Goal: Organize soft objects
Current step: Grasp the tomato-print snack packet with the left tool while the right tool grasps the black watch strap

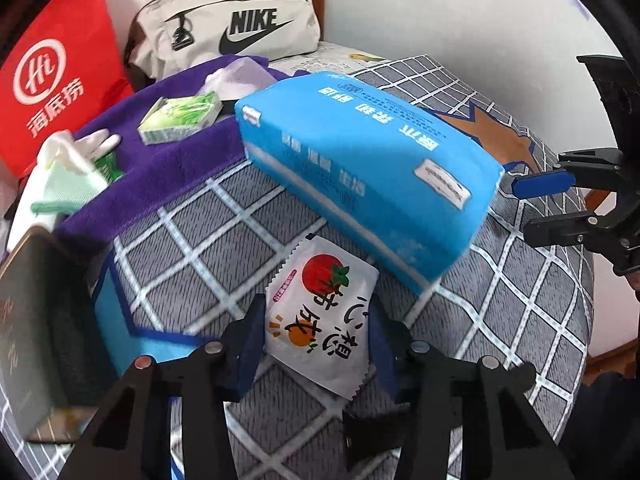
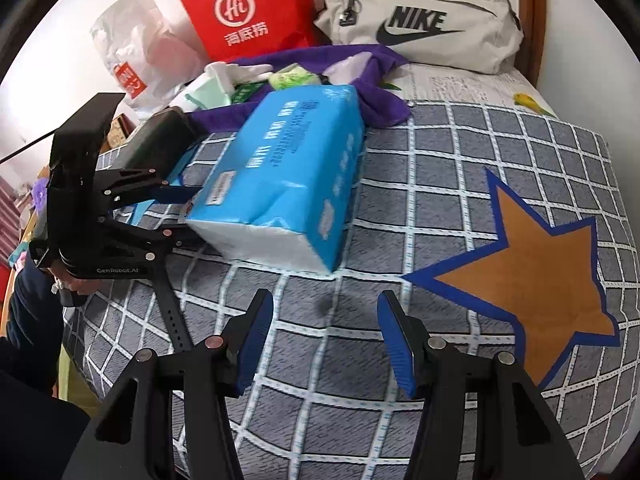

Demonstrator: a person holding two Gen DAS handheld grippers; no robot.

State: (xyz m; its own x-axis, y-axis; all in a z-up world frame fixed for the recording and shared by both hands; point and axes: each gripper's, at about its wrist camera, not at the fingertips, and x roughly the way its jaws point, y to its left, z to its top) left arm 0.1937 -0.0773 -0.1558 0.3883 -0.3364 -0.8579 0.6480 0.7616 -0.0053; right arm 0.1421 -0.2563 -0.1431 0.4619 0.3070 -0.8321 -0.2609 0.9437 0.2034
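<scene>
A big blue tissue pack (image 1: 360, 168) lies on the grey checked quilt (image 1: 208, 248); it also shows in the right wrist view (image 2: 288, 176). A small white wet-wipe packet (image 1: 320, 316) with a red fruit print lies just in front of it, between the open fingers of my left gripper (image 1: 316, 344), which are not pressed on it. My right gripper (image 2: 324, 340) is open and empty above the bare quilt (image 2: 440, 184), near the pack's white end. A purple towel (image 1: 160, 176) behind carries a green tissue packet (image 1: 180, 118), a lilac pack (image 1: 240, 78) and white gloves (image 1: 96, 142).
A beige Nike bag (image 1: 232, 28) and a red paper bag (image 1: 52, 76) stand at the wall. A dark box (image 1: 44, 336) lies at the left bed edge. A white plastic bag (image 2: 132, 64) sits far left. An orange star patch (image 2: 532, 280) marks the quilt.
</scene>
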